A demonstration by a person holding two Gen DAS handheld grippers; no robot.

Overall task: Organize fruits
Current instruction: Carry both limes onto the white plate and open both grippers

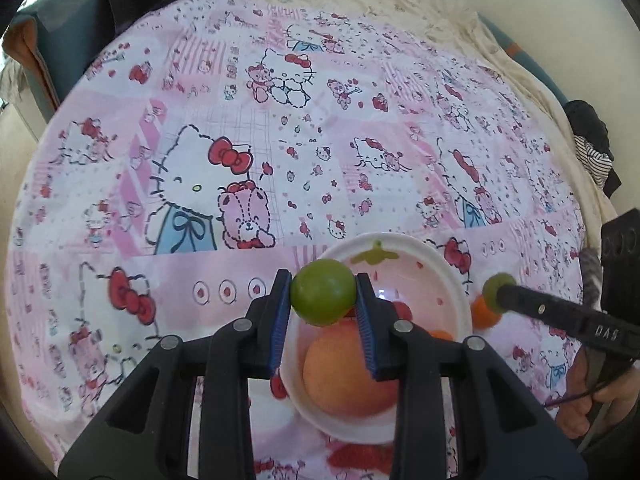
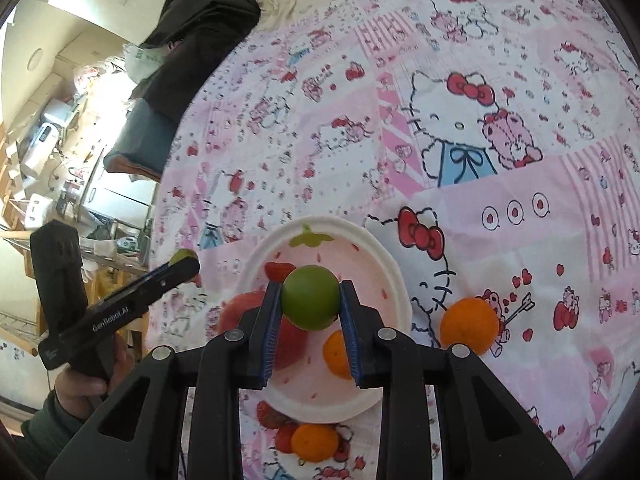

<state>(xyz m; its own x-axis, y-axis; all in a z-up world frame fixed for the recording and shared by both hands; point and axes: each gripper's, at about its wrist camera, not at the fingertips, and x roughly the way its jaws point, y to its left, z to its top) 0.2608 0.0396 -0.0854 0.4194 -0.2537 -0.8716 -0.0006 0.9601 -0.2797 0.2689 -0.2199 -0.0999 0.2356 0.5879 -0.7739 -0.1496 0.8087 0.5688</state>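
Observation:
In the left wrist view my left gripper (image 1: 323, 280) is shut on a round green fruit (image 1: 323, 296), hanging over a white plate (image 1: 424, 256) with a pink strawberry print. A large peach-coloured fruit (image 1: 348, 376) lies in that plate. In the right wrist view my right gripper (image 2: 310, 288) is shut on a second green fruit (image 2: 311, 300) above the same plate (image 2: 384, 256), which holds a reddish fruit (image 2: 240, 312), an orange (image 2: 336, 356) and a strawberry (image 2: 278, 270). Each view shows the other gripper beside the plate with its green fruit (image 1: 496, 284) (image 2: 184, 256).
The pink cartoon-print cloth (image 1: 240, 160) covers the whole surface. Loose oranges lie on it right of the plate (image 2: 470, 330) and in front of it (image 2: 314, 442), with strawberries beside the latter. Dark clothing (image 2: 200, 20) is piled at the far edge. A cluttered room lies beyond the cloth's left edge.

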